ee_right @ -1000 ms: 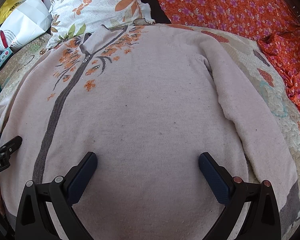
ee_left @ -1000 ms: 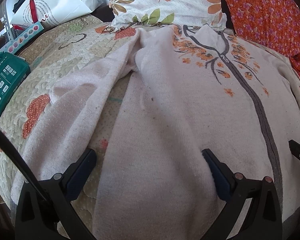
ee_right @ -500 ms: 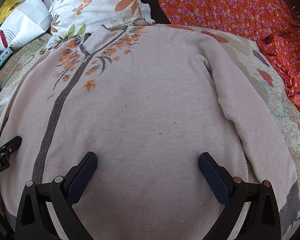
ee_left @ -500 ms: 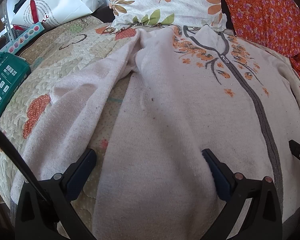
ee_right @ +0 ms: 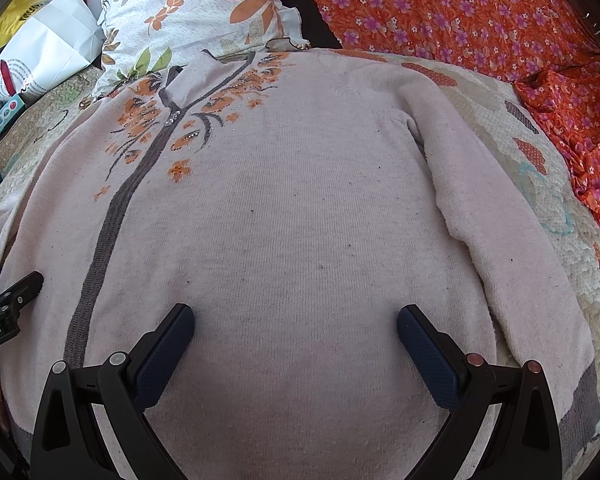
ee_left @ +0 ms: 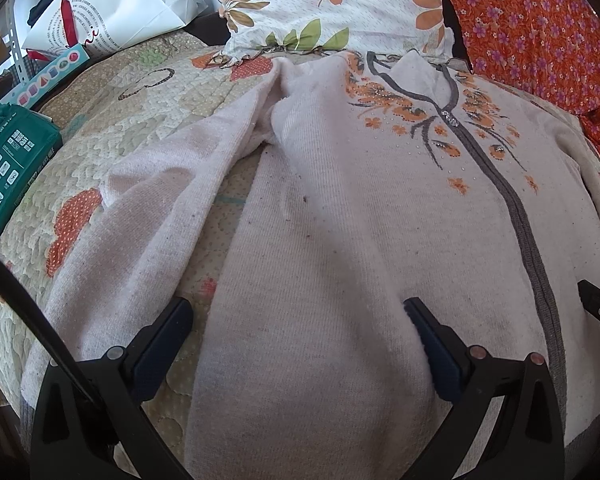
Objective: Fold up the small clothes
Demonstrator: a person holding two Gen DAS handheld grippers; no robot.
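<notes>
While both wrist cams look down along the fingers, I see the left gripper (ee_left: 298, 316) spread wide, nothing between its pads, w/ the pale cardigan (ee_left: 340, 220) flat on the quilt (ee_left: 112, 128) right under and ahead of it. Right gripper (ee_right: 296, 322) likewise spread, empty, over the cardigan's body; one sleeve (ee_right: 500, 240) lies to its right. Floral pillow (ee_right: 196, 12) sits beyond the collar.

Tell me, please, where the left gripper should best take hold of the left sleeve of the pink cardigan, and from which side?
Probably at the cuff end, from its outer edge. The left sleeve lies flat, apart from the body, so the open left gripper can pinch it alone.
</notes>
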